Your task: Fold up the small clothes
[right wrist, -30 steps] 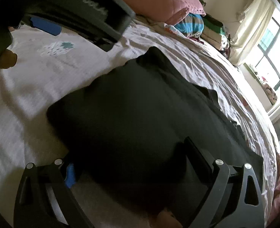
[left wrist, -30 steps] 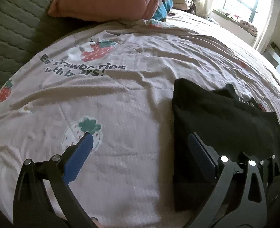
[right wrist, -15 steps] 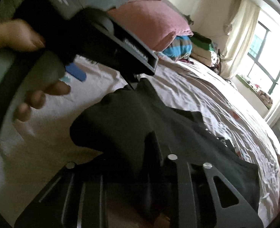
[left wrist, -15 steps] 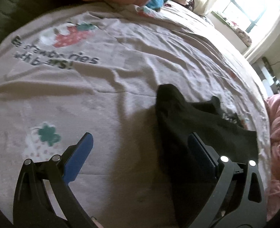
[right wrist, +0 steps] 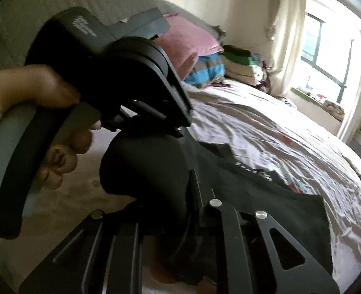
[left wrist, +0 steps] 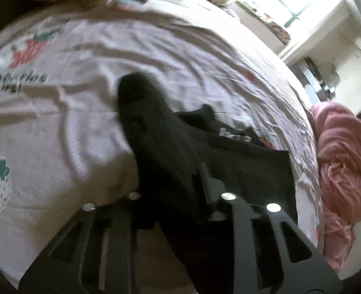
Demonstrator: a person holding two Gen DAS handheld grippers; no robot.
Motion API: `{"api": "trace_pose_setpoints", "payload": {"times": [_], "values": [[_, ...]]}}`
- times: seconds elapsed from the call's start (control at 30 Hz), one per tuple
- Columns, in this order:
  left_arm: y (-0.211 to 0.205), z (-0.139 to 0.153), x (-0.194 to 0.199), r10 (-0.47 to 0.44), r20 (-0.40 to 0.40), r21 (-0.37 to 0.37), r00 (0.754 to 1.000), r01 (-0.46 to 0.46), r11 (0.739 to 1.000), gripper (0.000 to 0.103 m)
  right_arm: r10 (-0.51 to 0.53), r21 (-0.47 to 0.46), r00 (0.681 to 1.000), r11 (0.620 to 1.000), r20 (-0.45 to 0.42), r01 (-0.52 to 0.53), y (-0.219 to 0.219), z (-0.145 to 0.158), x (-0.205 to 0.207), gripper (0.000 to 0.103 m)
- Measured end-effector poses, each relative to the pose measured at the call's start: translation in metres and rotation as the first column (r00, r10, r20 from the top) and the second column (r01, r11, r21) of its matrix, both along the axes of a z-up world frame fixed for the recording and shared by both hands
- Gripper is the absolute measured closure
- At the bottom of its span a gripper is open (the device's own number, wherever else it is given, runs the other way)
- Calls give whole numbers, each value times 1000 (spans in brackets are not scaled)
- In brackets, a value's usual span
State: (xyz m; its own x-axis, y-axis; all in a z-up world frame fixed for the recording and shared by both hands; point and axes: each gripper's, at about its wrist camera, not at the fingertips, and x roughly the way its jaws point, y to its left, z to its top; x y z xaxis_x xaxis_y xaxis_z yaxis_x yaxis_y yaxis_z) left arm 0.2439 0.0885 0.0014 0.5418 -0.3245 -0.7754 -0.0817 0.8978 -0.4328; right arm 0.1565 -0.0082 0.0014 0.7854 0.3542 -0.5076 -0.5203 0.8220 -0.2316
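A black garment (left wrist: 229, 161) with white lettering lies on the strawberry-print bedsheet (left wrist: 87, 98). My left gripper (left wrist: 180, 191) is shut on the garment's near edge, and the cloth rises in a ridge from its jaws. My right gripper (right wrist: 187, 196) is shut on the same black garment (right wrist: 266, 203) and lifts a rounded fold of it. The left gripper's body and the hand holding it (right wrist: 58, 127) fill the left of the right wrist view, close beside the lifted fold.
A pink pillow (right wrist: 190, 41) and stacked folded clothes (right wrist: 239, 63) lie at the head of the bed. A pink blanket (left wrist: 339, 166) is bunched at the bed's right edge. A window (right wrist: 327, 56) is beyond the bed.
Both grippers have closed on the black garment, the right first and then the left. The gripped edge has lifted off the sheet and the views have swung toward the window.
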Motion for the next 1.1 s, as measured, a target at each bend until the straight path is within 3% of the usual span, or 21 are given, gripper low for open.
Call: {"api": "trace_pose_setpoints", "payload": {"times": [0.3,0.5,1.1], "values": [[-54,45,-9,-92,90,78,992,85,993,88,-98,113,994,989,50,92,-48,21,-16,91],[-86,60,-14,-139,112,113,984,127,986,88,-156,166,986,975,52,146,-82,30,-23,91],[-149,59,-8,-194,82,154,978,180,972,88,-230,249,972,940,-37,232,-140,23,-18,91]]}}
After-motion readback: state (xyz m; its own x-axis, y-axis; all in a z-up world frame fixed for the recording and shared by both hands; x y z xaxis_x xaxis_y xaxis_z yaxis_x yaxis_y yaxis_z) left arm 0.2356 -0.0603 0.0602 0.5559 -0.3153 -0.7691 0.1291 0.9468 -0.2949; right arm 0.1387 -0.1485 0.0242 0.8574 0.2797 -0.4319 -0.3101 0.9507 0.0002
